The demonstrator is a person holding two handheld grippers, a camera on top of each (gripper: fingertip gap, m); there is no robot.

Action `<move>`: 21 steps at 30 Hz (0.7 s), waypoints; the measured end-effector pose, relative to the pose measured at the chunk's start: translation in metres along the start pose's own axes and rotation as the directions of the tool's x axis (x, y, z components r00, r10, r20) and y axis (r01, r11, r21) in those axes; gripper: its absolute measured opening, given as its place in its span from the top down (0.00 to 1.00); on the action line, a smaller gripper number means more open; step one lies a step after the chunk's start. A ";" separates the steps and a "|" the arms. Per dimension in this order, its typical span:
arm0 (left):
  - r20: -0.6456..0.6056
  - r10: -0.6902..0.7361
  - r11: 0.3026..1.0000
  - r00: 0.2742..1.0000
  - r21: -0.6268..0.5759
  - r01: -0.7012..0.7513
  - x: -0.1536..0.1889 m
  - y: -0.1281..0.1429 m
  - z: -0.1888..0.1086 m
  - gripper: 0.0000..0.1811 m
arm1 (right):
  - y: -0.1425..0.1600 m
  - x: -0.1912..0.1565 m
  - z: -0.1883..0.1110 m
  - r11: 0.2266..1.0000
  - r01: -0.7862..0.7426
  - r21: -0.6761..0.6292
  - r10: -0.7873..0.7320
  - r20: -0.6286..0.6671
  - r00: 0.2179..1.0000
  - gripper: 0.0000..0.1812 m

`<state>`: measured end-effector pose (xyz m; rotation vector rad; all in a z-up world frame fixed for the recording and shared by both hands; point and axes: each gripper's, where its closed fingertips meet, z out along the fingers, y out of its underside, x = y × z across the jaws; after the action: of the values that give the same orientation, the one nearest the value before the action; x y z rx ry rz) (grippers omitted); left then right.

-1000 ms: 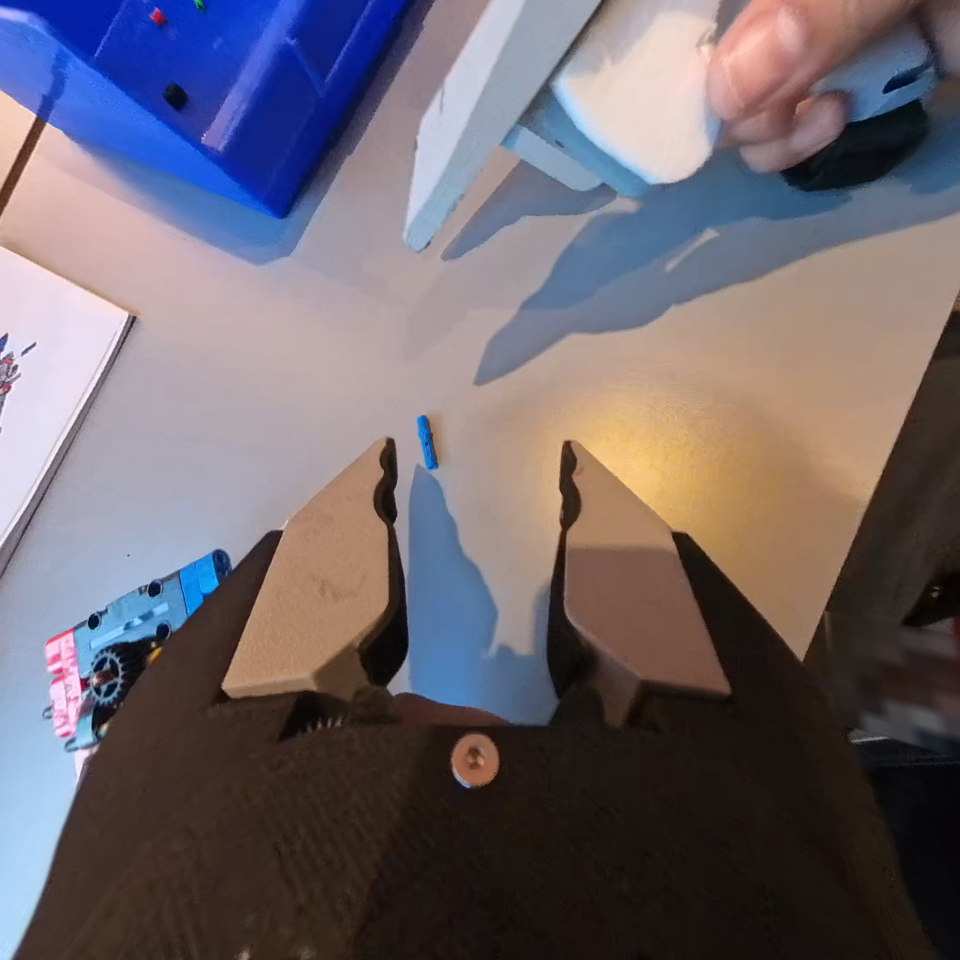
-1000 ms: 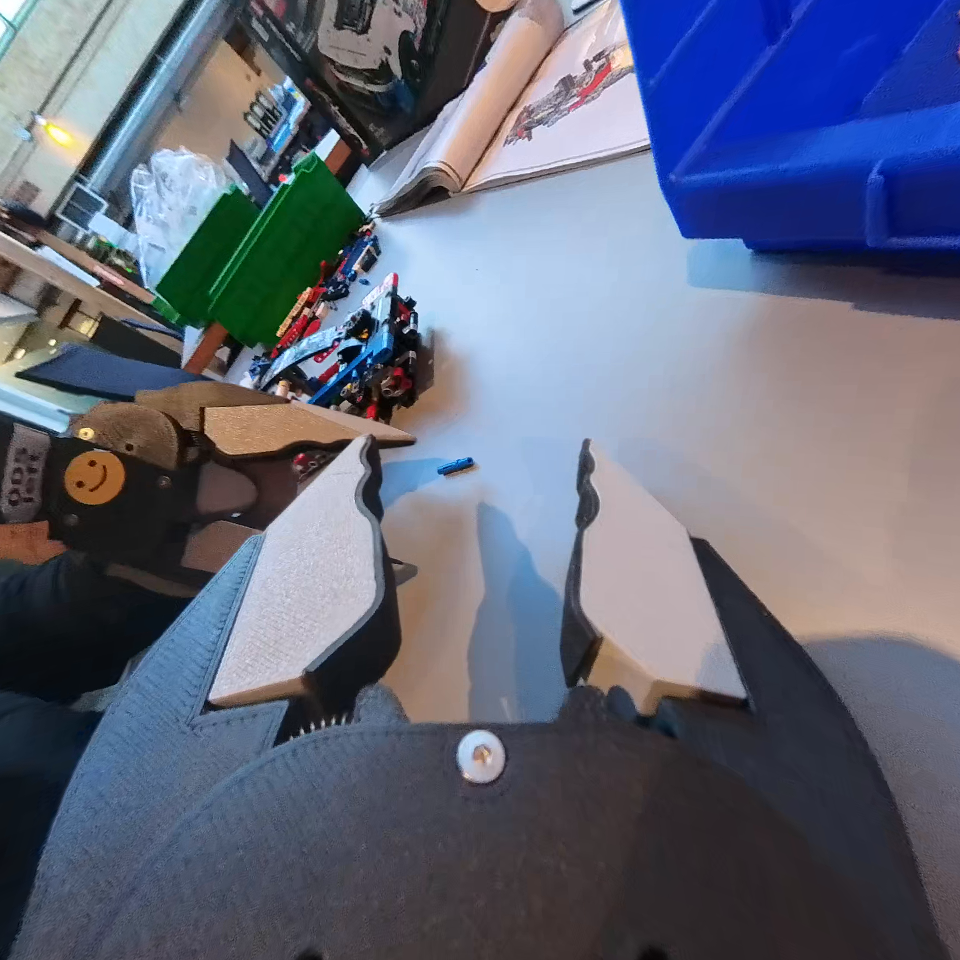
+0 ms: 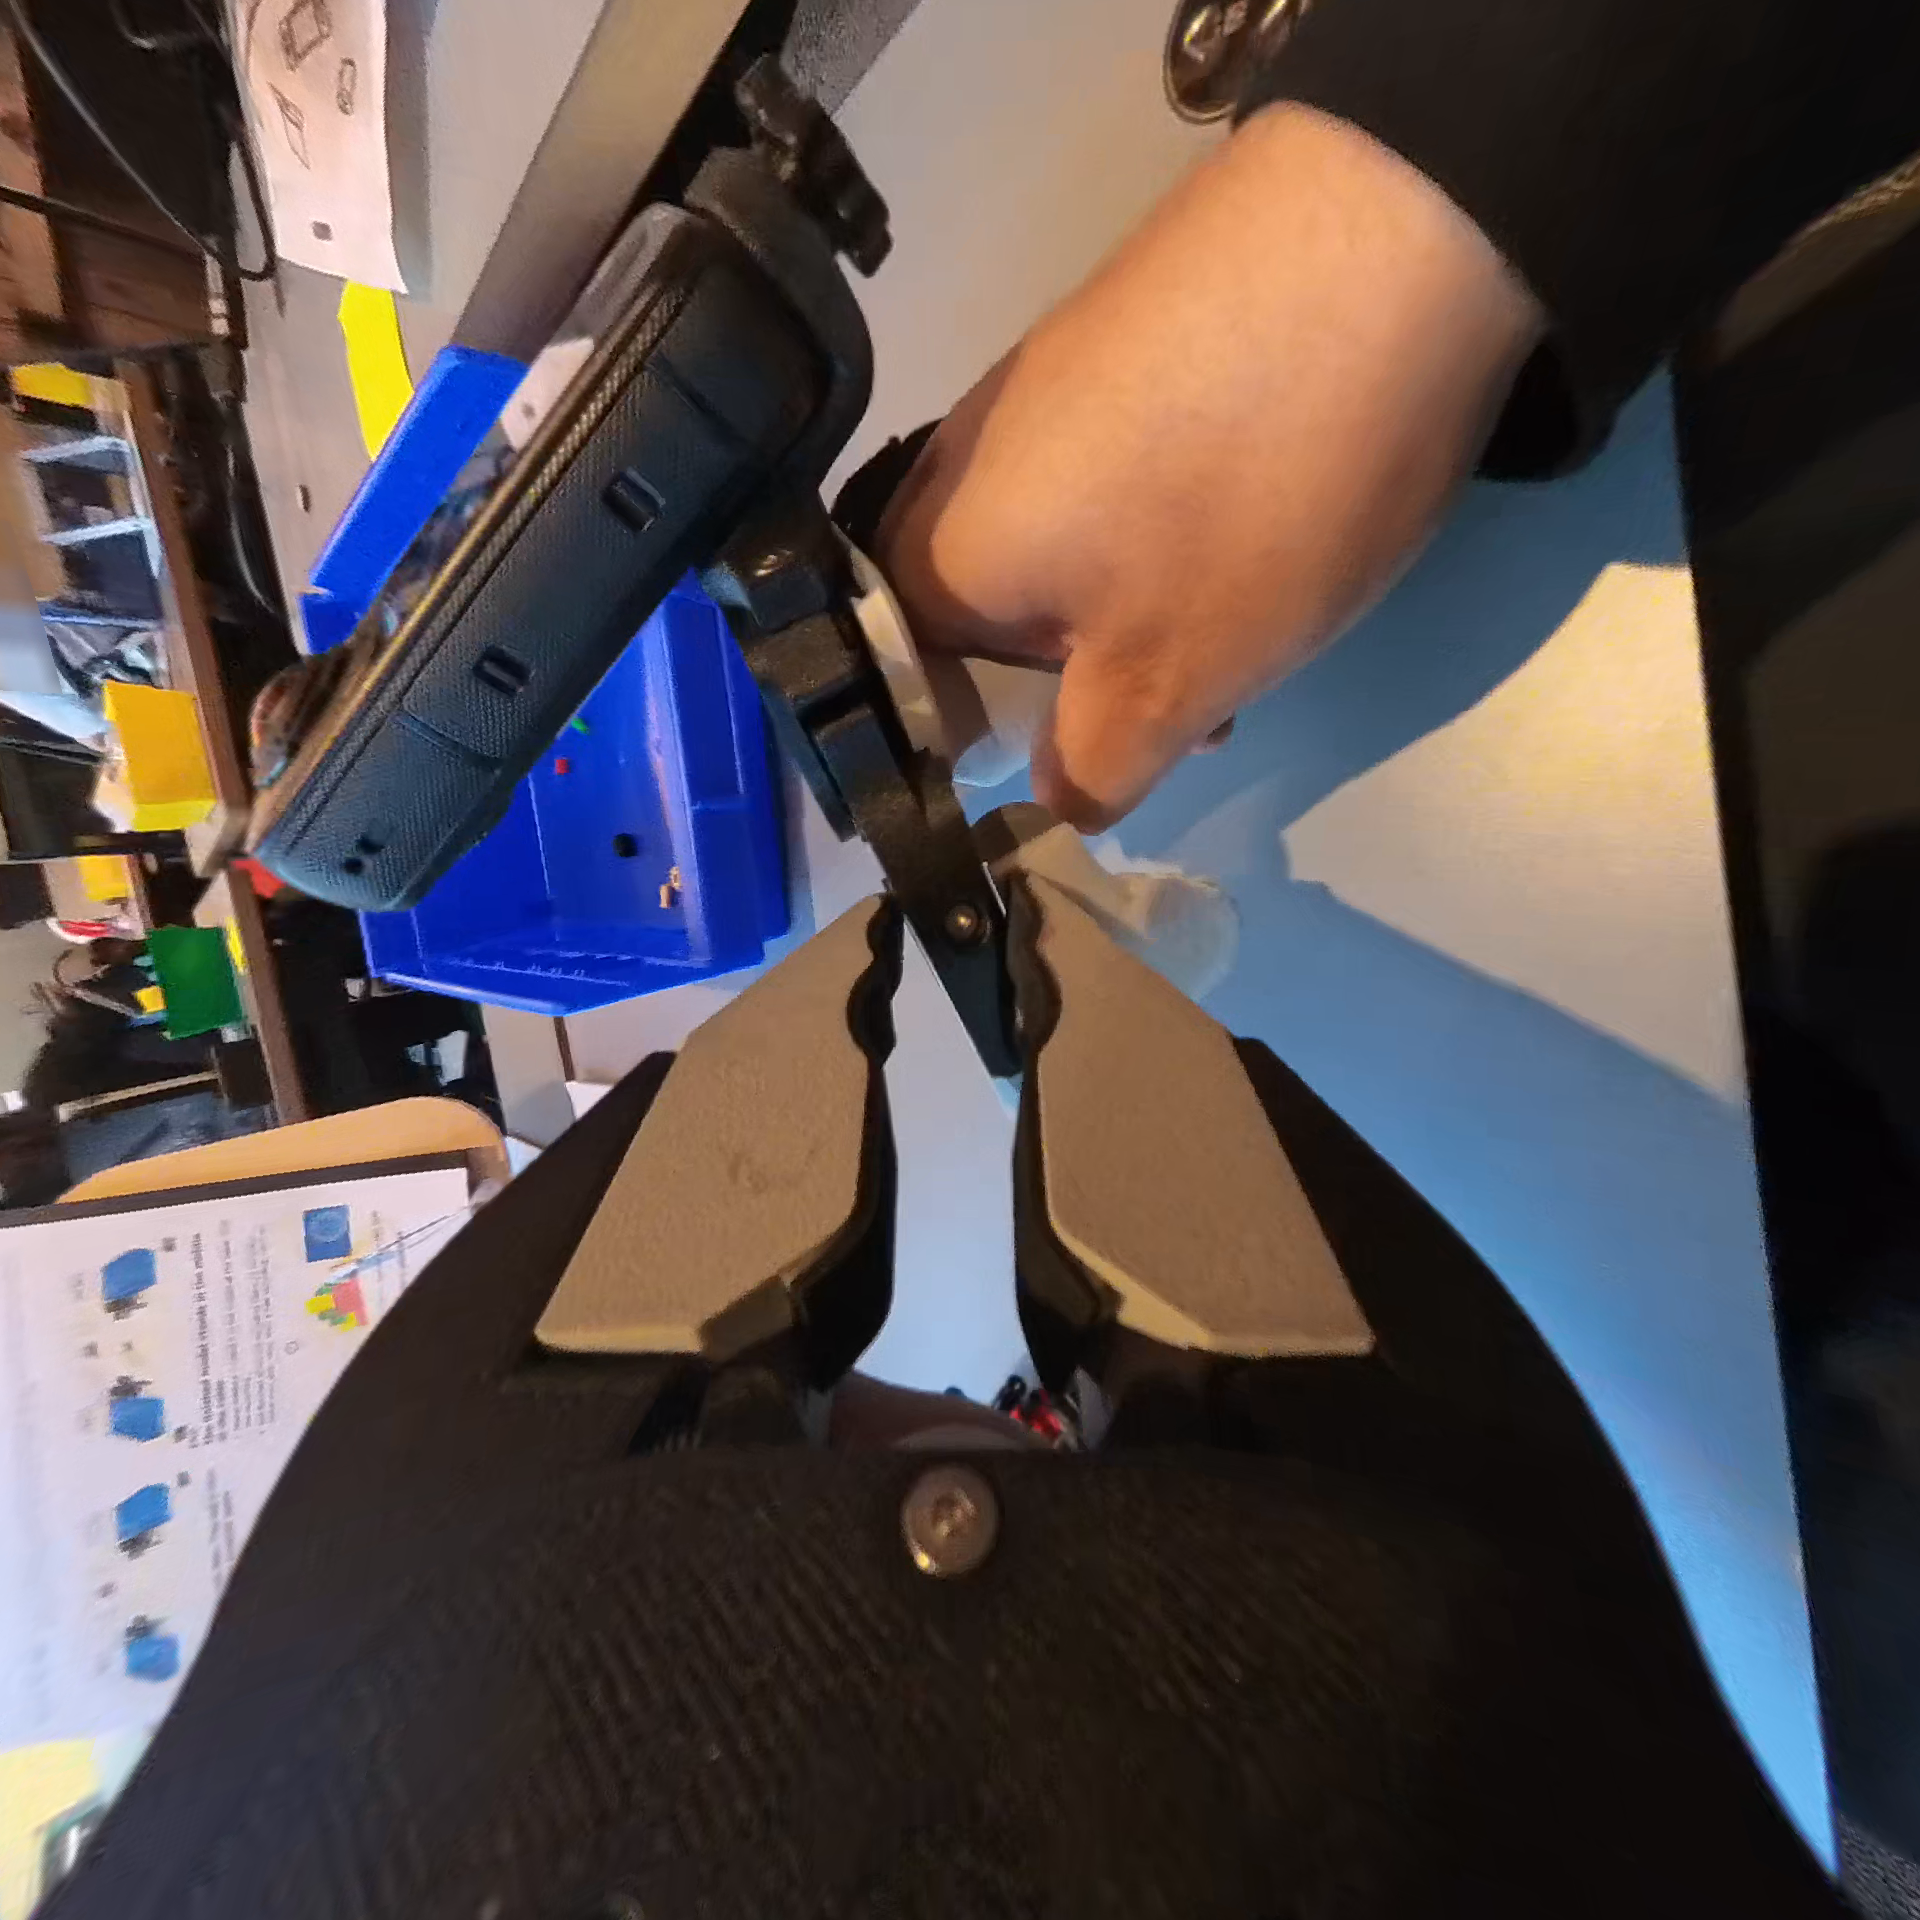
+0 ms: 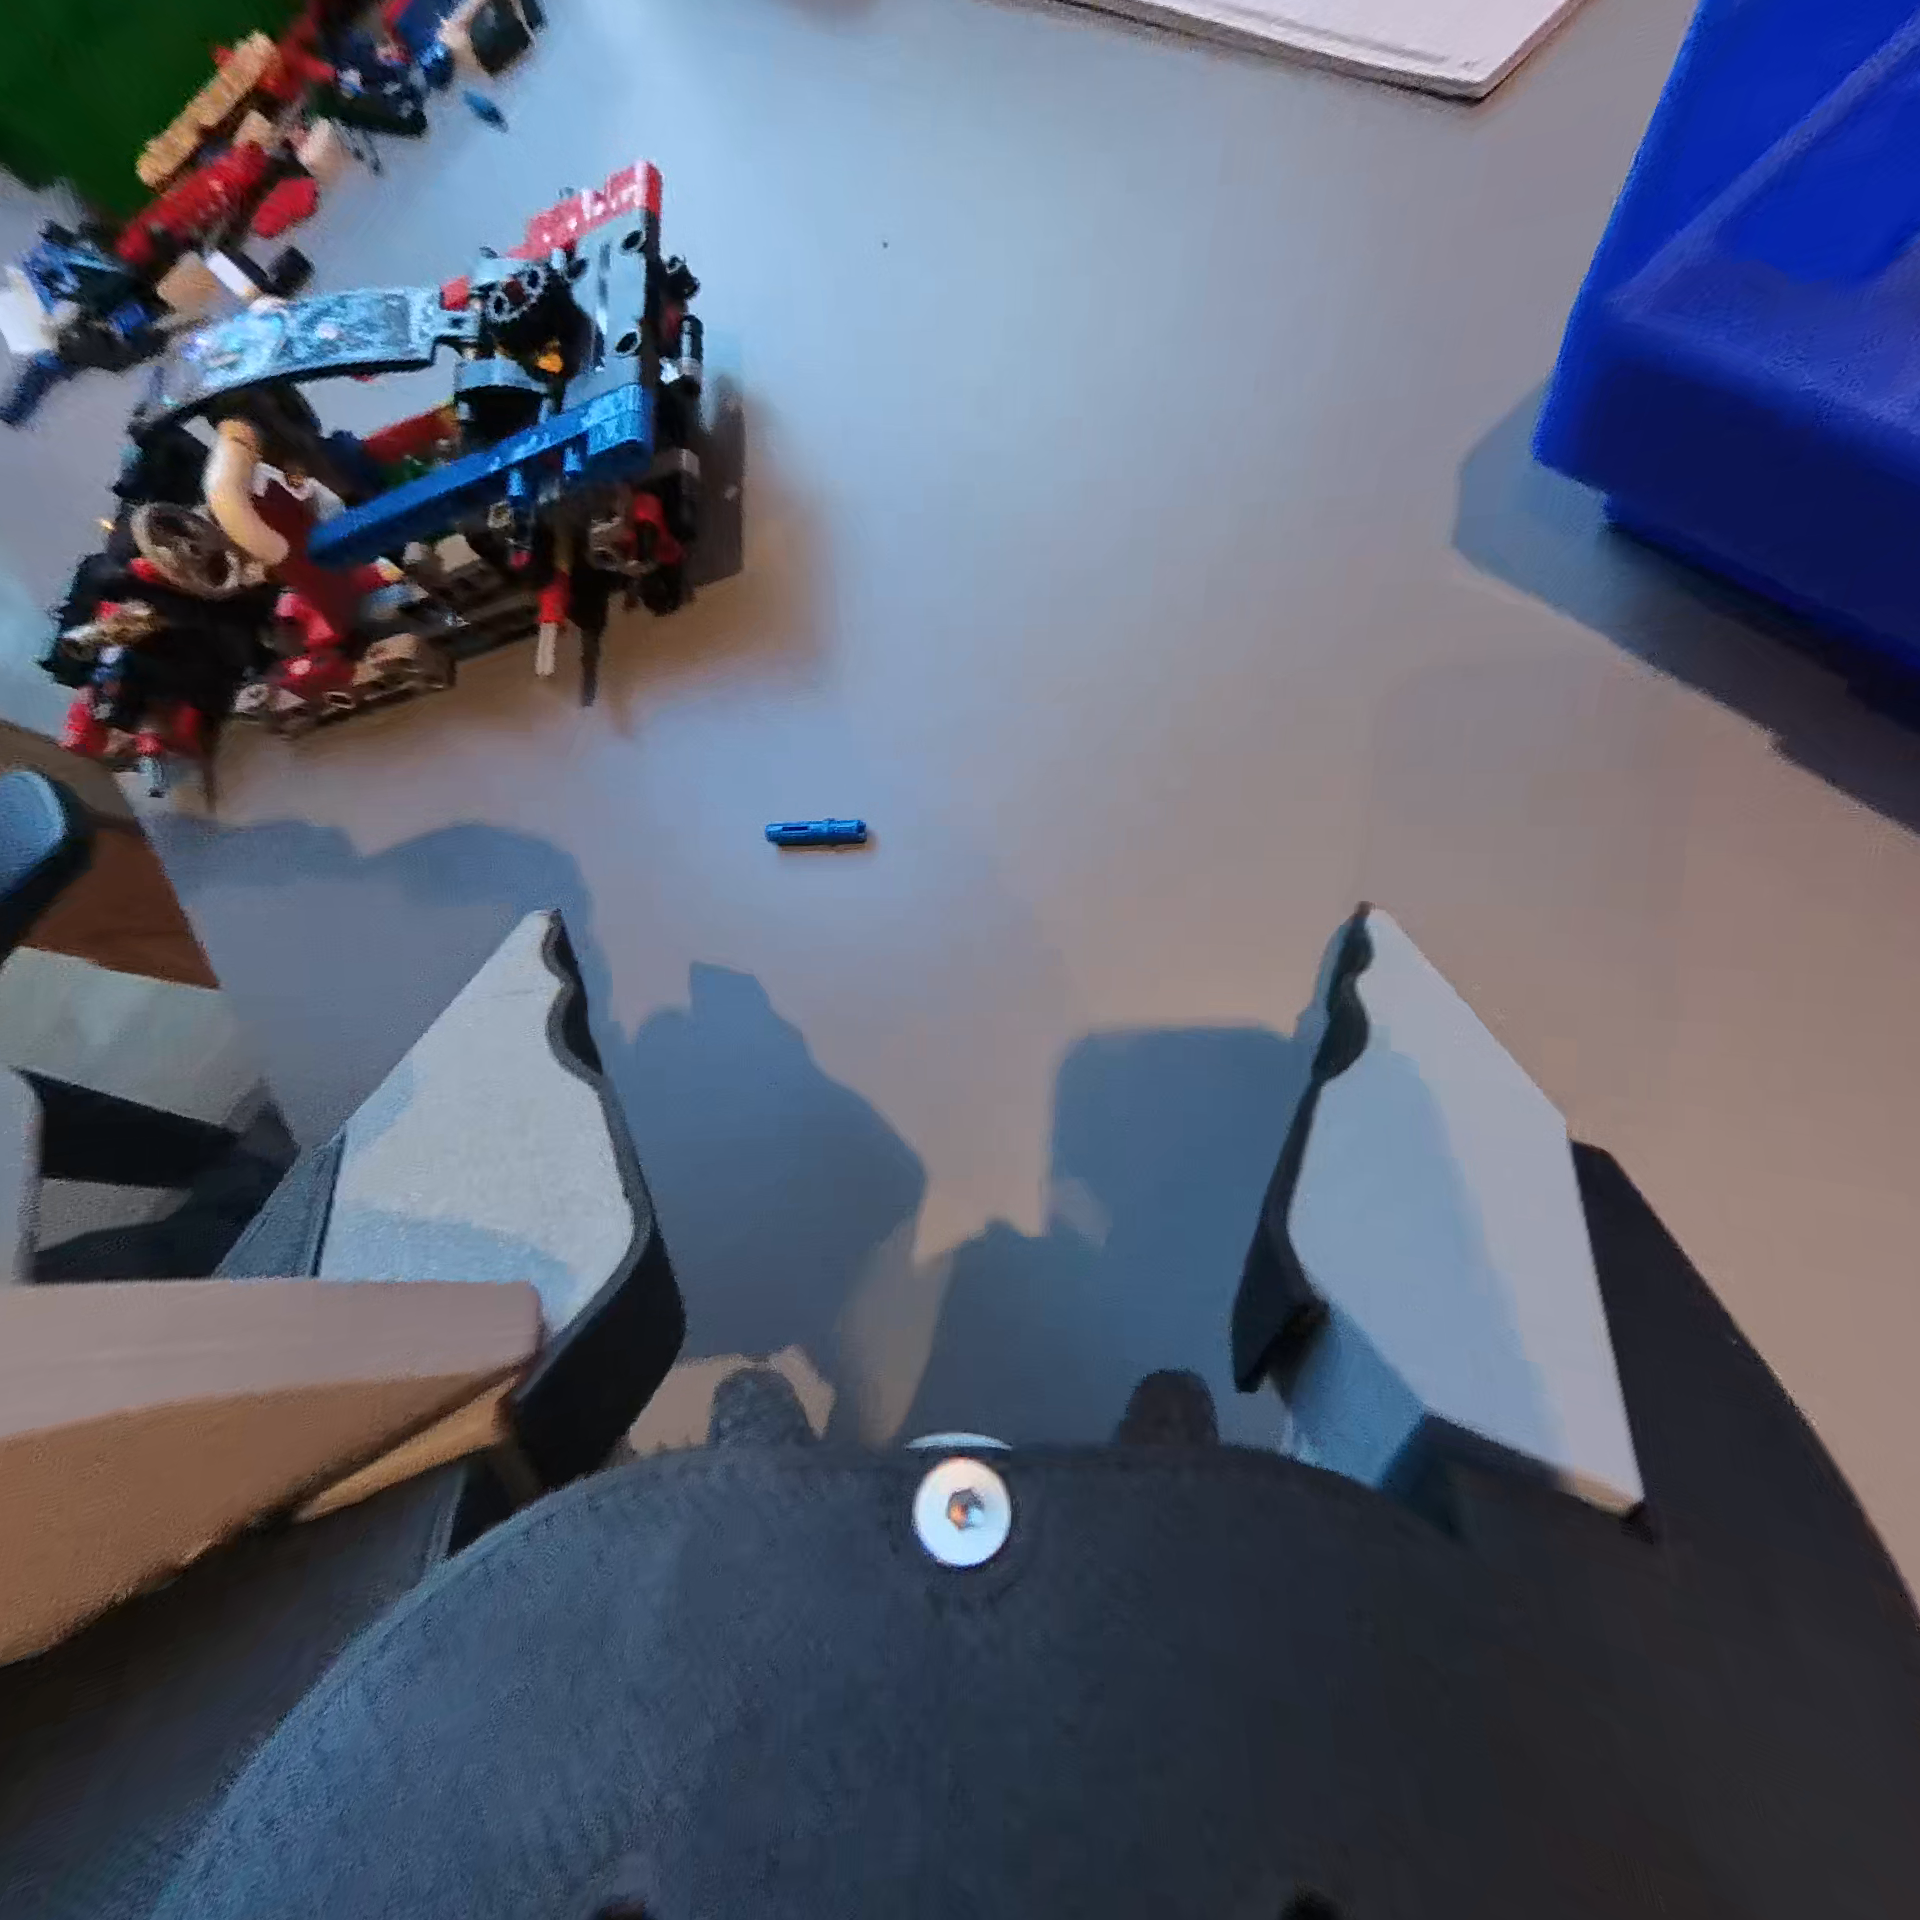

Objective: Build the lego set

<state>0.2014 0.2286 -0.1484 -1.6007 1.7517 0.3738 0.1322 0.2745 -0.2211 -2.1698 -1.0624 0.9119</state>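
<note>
Left gripper lifted off the desk and swung toward the right one; blue pin left lying on the desk.

A second ago the left gripper [image 3: 951, 971] pointed down at the blue pin [image 4: 816, 833]; now it is tilted up at the right gripper's black body, fingers narrowed to a small gap and empty. The right gripper [image 4: 961, 971], held by a hand [image 3: 1174, 499], has turned downward, fingers wider apart and empty, the pin just ahead of them, near the lego model [image 4: 436, 468]. A blue bin [image 4: 1766, 343] sits to the right.
</note>
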 end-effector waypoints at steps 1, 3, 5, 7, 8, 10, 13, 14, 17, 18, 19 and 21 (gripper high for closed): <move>0.000 0.001 1.000 1.000 -0.003 -0.001 -0.001 0.000 0.001 0.92 | 0.000 0.001 0.000 1.000 0.001 -0.006 -0.001 0.002 1.000 0.27; 0.000 0.031 0.999 1.000 -0.035 -0.031 0.001 0.000 0.002 0.92 | 0.000 0.001 0.001 1.000 0.029 -0.008 -0.029 0.010 1.000 0.26; 0.027 0.034 0.998 0.999 -0.051 -0.032 -0.001 0.000 0.003 0.91 | -0.002 0.001 0.001 0.998 0.061 0.000 -0.061 0.020 0.998 0.23; 0.066 -0.083 0.996 0.994 0.029 0.082 -0.011 -0.004 0.000 0.91 | -0.017 0.003 -0.006 0.995 0.070 0.069 -0.071 0.009 0.997 0.27; 0.034 -0.189 0.978 0.981 0.094 0.186 -0.014 -0.008 -0.005 0.89 | -0.026 0.005 -0.012 0.987 0.120 0.107 -0.118 -0.026 0.993 0.27; -0.116 -0.309 0.928 0.944 0.180 0.326 -0.012 -0.013 -0.016 0.82 | -0.040 0.006 -0.022 0.965 0.220 0.145 -0.206 -0.102 0.973 0.27; -0.398 -0.424 0.786 0.813 0.283 0.549 -0.020 -0.032 -0.044 0.81 | -0.045 -0.013 -0.020 0.961 0.202 0.188 -0.207 0.004 0.978 0.27; -0.453 -0.451 0.734 0.769 0.300 0.609 -0.030 -0.034 -0.052 0.86 | -0.041 -0.017 -0.016 0.962 0.210 0.176 -0.218 0.029 0.975 0.27; -0.400 -0.480 0.713 0.781 0.340 0.613 -0.053 -0.015 -0.049 0.94 | -0.031 -0.039 -0.015 0.933 0.303 0.193 -0.329 0.125 0.936 0.32; -0.414 -0.478 0.712 0.775 0.333 0.618 -0.052 -0.010 -0.045 0.96 | -0.029 -0.046 -0.017 0.921 0.332 0.204 -0.365 0.158 0.917 0.32; -0.480 -0.456 0.701 0.750 0.325 0.635 -0.045 -0.012 -0.044 0.96 | -0.028 -0.051 -0.018 0.916 0.343 0.207 -0.380 0.177 0.908 0.32; -0.572 -0.415 0.648 0.708 0.359 0.671 -0.036 -0.022 -0.045 0.98 | -0.027 -0.056 -0.018 0.902 0.379 0.208 -0.417 0.189 0.889 0.31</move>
<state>0.2069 0.2222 -0.0878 -1.7490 1.3464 -0.8071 0.1083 0.2391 -0.1725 -1.6475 -1.4254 1.0256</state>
